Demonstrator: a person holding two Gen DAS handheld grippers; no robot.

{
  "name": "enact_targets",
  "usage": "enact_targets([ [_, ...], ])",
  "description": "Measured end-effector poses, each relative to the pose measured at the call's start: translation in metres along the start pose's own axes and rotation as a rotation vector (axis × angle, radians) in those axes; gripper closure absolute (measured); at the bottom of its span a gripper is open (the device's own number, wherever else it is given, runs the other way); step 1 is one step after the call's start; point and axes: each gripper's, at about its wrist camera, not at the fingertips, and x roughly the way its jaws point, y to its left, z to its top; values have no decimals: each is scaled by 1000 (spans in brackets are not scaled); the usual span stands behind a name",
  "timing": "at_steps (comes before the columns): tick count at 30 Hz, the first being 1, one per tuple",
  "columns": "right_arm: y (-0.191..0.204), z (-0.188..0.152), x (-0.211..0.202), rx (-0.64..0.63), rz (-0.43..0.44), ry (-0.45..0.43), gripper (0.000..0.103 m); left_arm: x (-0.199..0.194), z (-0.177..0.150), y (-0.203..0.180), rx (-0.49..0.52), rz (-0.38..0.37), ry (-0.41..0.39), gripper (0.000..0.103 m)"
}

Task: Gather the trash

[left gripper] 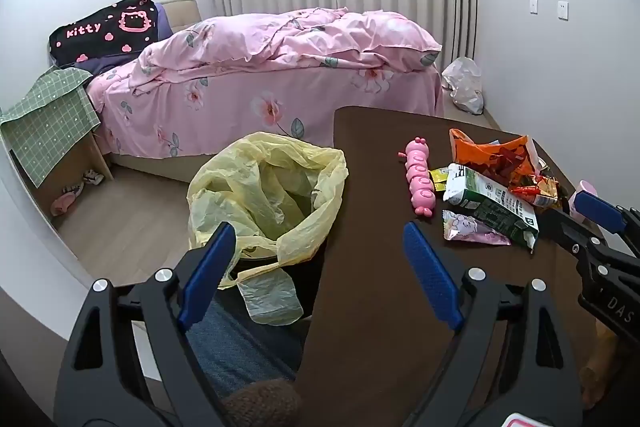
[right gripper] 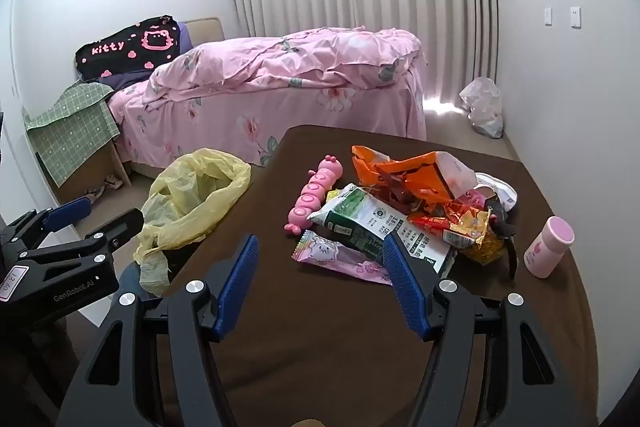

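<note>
A heap of trash lies on the dark brown table [right gripper: 320,327]: an orange bag [right gripper: 408,169], a green-and-white carton [right gripper: 372,223], a pink-purple wrapper [right gripper: 340,255] and red and gold wrappers [right gripper: 460,223]. A bin lined with a yellow bag [left gripper: 272,195] stands off the table's left edge. My left gripper [left gripper: 320,247] hangs open over the gap between bin and table, holding nothing. My right gripper [right gripper: 320,259] is open and empty, just short of the pink-purple wrapper. In the left wrist view the carton [left gripper: 492,207] lies right of my fingers.
A pink caterpillar toy [right gripper: 316,195] lies left of the heap and a pink bottle [right gripper: 548,247] stands at its right. Behind are a bed with pink covers [left gripper: 280,67], a nightstand under green cloth [left gripper: 52,123] and a white plastic bag [right gripper: 484,107] on the floor.
</note>
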Motion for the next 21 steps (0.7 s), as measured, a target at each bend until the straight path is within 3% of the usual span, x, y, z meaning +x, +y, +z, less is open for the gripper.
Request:
enact_targets([
  [21,0,-1,2,0,3,2,42,-1,1,-2,-2,-3,-5,21],
])
